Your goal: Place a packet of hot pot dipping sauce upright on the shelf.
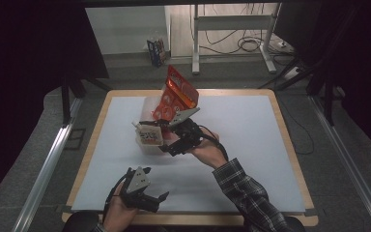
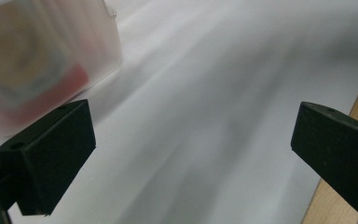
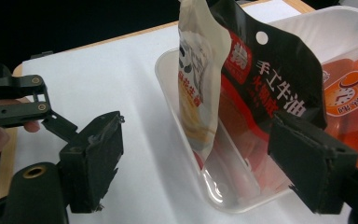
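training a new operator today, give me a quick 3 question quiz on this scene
1. True or false: the right gripper is clamped shut on a packet.
2. Where do the snack packets sit? A) flat on the white mat B) standing in the clear plastic tub C) on the floor
3. Fill in: the left gripper, near the table's front edge, holds ____.

Key: 1 false, its fingers stand apart, one outside the tub's near wall; 2 B; 3 nothing.

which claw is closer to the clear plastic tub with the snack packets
Right. The right claw sits open at the tub, its jaws straddling the near wall and a packet. The left claw is open over the white mat near the table's front edge, apart from the tub.
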